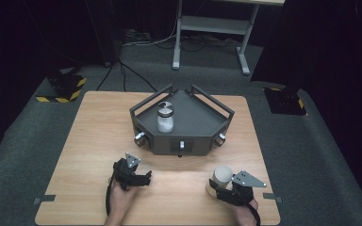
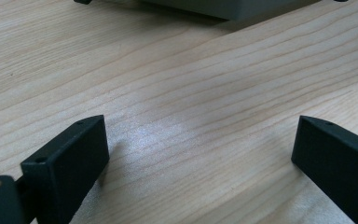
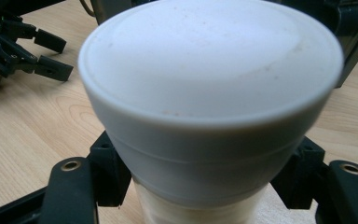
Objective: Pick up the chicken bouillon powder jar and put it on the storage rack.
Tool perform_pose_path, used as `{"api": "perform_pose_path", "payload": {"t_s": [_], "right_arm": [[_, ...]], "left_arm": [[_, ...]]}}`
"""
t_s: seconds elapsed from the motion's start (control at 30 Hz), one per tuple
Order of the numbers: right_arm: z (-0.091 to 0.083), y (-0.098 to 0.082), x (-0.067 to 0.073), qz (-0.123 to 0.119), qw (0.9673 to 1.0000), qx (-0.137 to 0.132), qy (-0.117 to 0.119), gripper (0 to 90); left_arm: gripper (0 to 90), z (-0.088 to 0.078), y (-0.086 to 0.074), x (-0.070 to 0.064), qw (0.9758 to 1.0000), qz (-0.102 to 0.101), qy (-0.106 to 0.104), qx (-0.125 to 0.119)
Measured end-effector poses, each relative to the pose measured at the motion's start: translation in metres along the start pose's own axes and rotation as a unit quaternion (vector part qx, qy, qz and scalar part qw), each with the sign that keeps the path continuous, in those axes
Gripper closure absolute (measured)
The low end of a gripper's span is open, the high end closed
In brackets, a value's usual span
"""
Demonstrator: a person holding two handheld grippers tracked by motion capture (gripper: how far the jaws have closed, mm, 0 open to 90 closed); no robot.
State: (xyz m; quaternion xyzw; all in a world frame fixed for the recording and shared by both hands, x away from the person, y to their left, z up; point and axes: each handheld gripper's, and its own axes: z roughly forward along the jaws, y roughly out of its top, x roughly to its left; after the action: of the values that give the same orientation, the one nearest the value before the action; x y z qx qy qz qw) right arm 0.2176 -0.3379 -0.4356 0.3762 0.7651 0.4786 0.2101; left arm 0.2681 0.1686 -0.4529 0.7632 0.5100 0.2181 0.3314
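Gripping the white jar (image 3: 209, 93) near the table's (image 1: 94, 141) front edge, the right gripper (image 1: 226, 190) is clamping it just under the lid. Left gripper (image 1: 139, 178) is idling wide open, nothing in it. Next up, probably a straight lift without tipping.

Place: we're looking at a lab or test studio, not a home.
Backdrop: we see dark curtains all around and grey carpet (image 1: 311, 155) underfoot.
Surface: we have a pale wood surface (image 1: 94, 141) standing alone on the carpet.
Fixture: a dark angular rig (image 1: 181, 122) with knobs sits on it.
Floor gear: stand bases with yellow-black hazard tape (image 1: 63, 89) and loose cables (image 1: 132, 70).
Behind: a grey metal table frame (image 1: 212, 28) at the back.
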Motion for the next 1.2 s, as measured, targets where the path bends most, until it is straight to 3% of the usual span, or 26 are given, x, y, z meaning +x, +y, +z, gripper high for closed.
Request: {"api": "perform_pose_path", "payload": {"t_s": [0.73, 1.2], "right_arm": [[-0.0009, 0.0019, 0.0018, -0.005, 1.0, 0.003, -0.002, 34.0], [-0.0033, 0.0022, 0.0067, -0.02, 0.9998, -0.004, -0.009, 35.0]], "left_arm": [[3.7, 0.0, 0.0, 0.0, 1.0, 0.0, 0.0, 0.0], [3.6, 0.0006, 0.0006, -0.0031, 1.0, -0.006, 0.006, 0.0]]}}
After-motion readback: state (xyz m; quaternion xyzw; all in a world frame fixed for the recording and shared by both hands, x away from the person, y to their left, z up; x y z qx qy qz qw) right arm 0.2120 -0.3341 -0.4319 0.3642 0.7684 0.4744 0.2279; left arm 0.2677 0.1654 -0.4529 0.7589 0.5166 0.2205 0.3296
